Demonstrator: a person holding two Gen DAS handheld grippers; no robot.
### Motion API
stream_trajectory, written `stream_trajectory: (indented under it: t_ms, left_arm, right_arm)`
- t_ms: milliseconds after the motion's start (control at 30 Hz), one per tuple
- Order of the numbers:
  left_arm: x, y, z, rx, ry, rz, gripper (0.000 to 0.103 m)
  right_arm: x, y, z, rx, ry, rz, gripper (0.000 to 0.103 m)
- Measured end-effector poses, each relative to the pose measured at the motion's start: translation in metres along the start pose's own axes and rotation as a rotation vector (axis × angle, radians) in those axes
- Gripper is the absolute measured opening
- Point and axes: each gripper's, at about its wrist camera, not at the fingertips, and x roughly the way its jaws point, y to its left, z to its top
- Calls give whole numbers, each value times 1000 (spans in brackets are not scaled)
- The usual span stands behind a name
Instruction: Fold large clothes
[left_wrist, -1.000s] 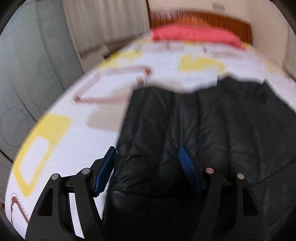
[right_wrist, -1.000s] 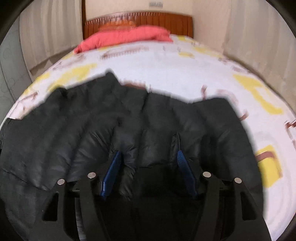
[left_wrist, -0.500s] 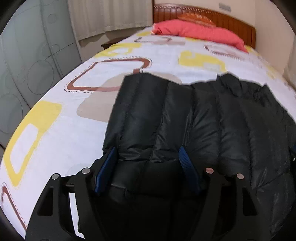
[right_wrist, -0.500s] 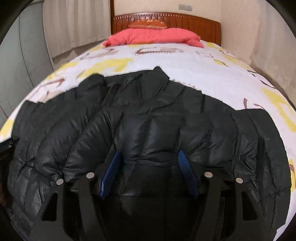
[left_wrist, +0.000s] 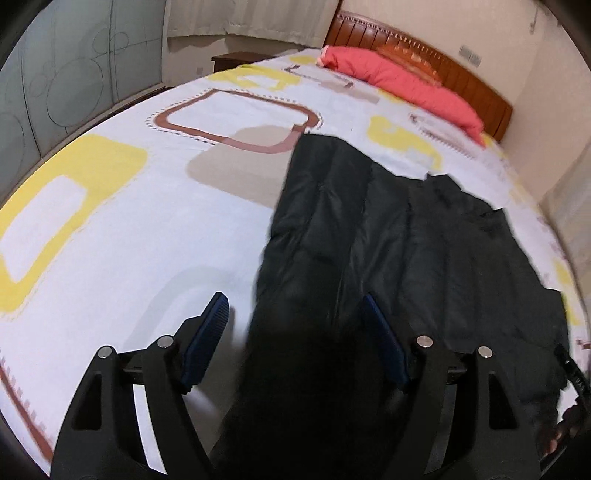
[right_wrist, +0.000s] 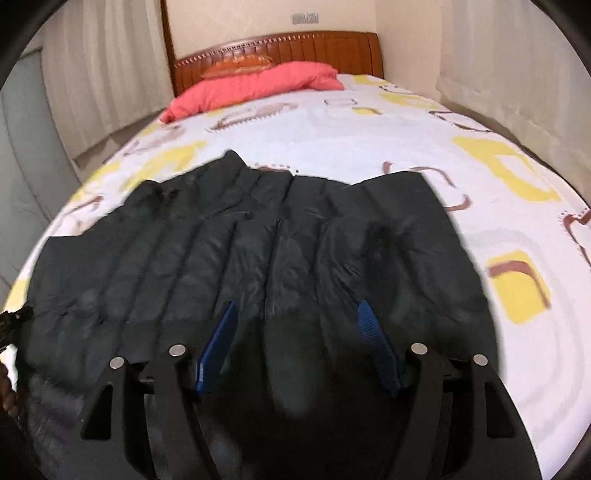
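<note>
A large black quilted puffer jacket (left_wrist: 406, 258) lies spread flat on the bed, also in the right wrist view (right_wrist: 277, 251). My left gripper (left_wrist: 295, 314) is open over the jacket's near left edge; its blue left pad (left_wrist: 207, 336) is above bare sheet, its right pad above the jacket. My right gripper (right_wrist: 297, 321) is open above the jacket's near hem, right of its middle. Neither grips the fabric. The other gripper shows at the edge of each view.
The bed (left_wrist: 110, 221) has a white sheet with yellow and brown shapes. A red pillow (right_wrist: 258, 85) lies against the wooden headboard (right_wrist: 295, 48). Curtains (right_wrist: 92, 74) hang on both sides and a glass-panel wardrobe (left_wrist: 55, 85) stands left.
Both grippers stay open. The left view has swung left so more bare sheet shows beside the jacket. The right view has shifted right and drawn back slightly; the jacket lies flatter.
</note>
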Motion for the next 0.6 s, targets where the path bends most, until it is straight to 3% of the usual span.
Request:
stream_trajectory:
  t_ms: [100,233,400,467,600]
  left_arm:
    - [-35,27,-28,-31,-3,-25,75]
    - [-79,73,-81,-118,48,-77,75]
    - [-128,129,-164,-305,134,-167,75]
    - [-150,145,-192,-375,124,-208,75]
    - [-179,149,-230,-418,104,-254,75]
  right_arm:
    - [-37,-18,-25,22,9,18,68]
    - [-81,-56,-74,76,62,2,68]
    - [-133,-102,-147,170,119,-3,68]
    - [-148,-114,-172,214,133,19,68]
    - [-174,-137,-217,332,144,98,68]
